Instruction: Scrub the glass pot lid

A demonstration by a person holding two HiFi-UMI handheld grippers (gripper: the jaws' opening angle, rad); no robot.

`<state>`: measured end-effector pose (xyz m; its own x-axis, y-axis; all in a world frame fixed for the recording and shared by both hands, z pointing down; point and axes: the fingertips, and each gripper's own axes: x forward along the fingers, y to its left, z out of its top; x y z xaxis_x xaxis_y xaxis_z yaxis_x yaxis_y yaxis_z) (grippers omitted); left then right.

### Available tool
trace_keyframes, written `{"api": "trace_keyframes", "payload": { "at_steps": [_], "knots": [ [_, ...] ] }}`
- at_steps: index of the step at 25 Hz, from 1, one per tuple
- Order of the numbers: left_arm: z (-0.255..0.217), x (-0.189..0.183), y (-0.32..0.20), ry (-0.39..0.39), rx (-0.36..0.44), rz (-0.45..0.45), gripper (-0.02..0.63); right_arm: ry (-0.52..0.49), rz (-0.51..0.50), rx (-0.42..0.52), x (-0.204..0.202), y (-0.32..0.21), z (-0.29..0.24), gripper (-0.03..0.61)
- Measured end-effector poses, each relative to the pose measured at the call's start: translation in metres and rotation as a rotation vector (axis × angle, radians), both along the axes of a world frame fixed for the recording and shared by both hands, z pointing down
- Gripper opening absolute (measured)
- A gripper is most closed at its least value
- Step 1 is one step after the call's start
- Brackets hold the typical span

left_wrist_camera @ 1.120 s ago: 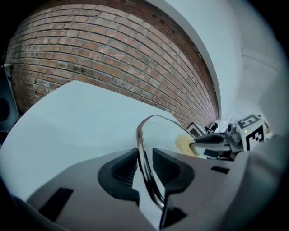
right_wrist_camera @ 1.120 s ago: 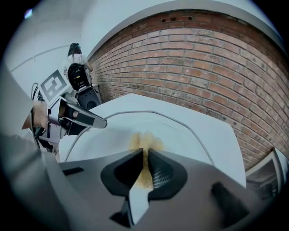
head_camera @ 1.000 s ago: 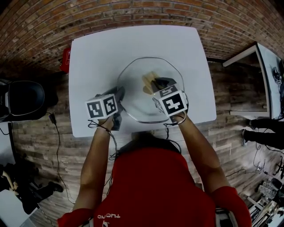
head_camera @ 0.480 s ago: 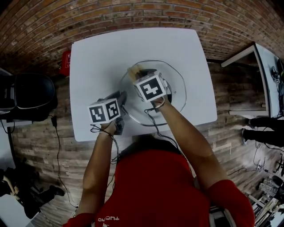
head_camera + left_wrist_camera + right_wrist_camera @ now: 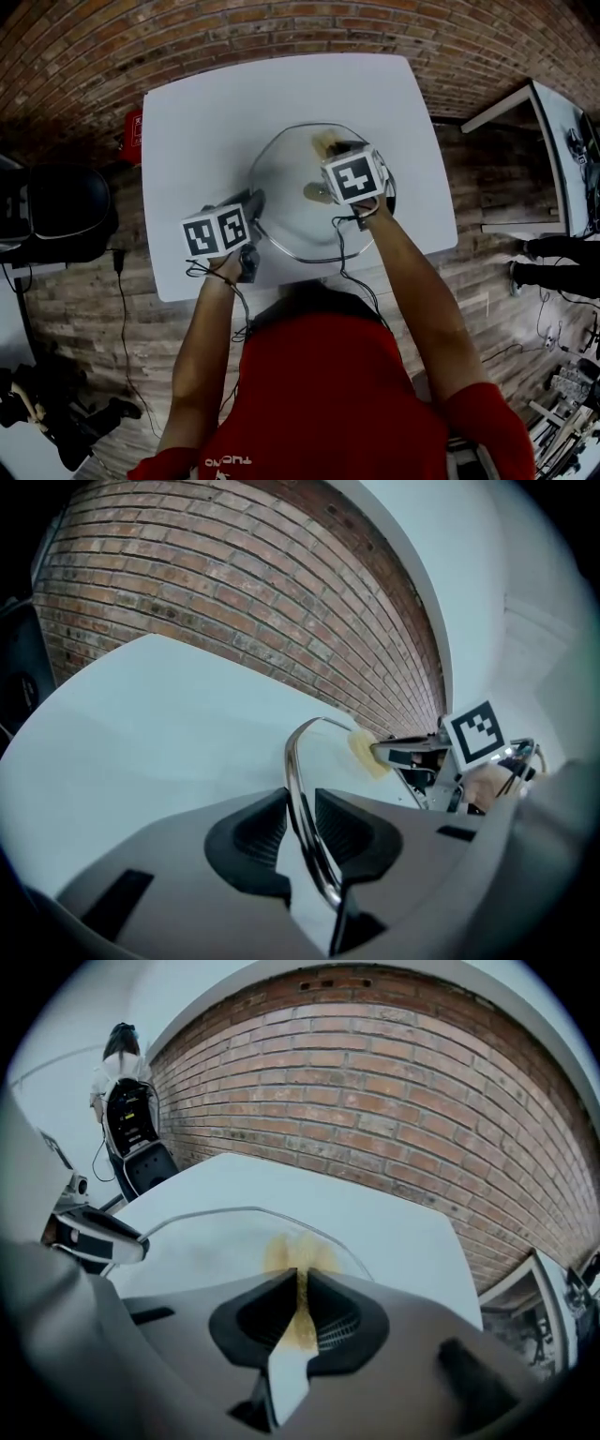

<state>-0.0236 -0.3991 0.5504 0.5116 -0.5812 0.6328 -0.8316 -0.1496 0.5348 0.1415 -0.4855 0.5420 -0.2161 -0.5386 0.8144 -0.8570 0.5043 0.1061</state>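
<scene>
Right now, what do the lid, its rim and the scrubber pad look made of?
The lid: clear glass, the table shows through. Its rim: polished metal, mirror shine, probably steel. The scrubber pad: yellow, soft, likely sponge, squashed thin where gripped.

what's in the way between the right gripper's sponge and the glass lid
Nothing visible. The sponge, pinched in the right gripper, sits against the glass lid, and the left gripper clamps the lid's rim.

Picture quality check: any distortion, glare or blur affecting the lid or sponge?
Head view: fisheye bows the table edges; glass lid sharp, faint against the white top. Left gripper view: heavy barrel distortion, bright glint along the lid's rim. Right gripper view: dark vignetted corners, sponge soft and smeared.
</scene>
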Motion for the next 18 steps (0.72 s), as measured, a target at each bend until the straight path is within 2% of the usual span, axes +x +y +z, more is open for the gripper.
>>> {"api": "trace_keyframes", "payload": {
  "at_steps": [4, 7, 10, 13, 18],
  "knots": [
    [0.000, 0.000, 0.002, 0.011, -0.005, 0.003, 0.100, 0.023, 0.066, -0.001, 0.033, 0.005, -0.002, 0.051],
    [0.001, 0.000, 0.002, 0.011, -0.007, 0.008, 0.100, -0.004, 0.071, 0.013, 0.030, 0.009, -0.007, 0.051],
    [0.002, -0.001, 0.003, 0.016, -0.009, 0.015, 0.100, -0.086, 0.026, 0.022, -0.004, 0.029, -0.024, 0.051],
    [0.001, -0.001, 0.006, 0.026, -0.007, 0.016, 0.100, -0.183, -0.045, -0.015, -0.056, 0.059, -0.030, 0.051],
    [0.002, 0.000, 0.007, 0.025, -0.007, 0.032, 0.100, -0.227, -0.136, -0.063, -0.115, 0.083, -0.020, 0.051]
  ]
}}
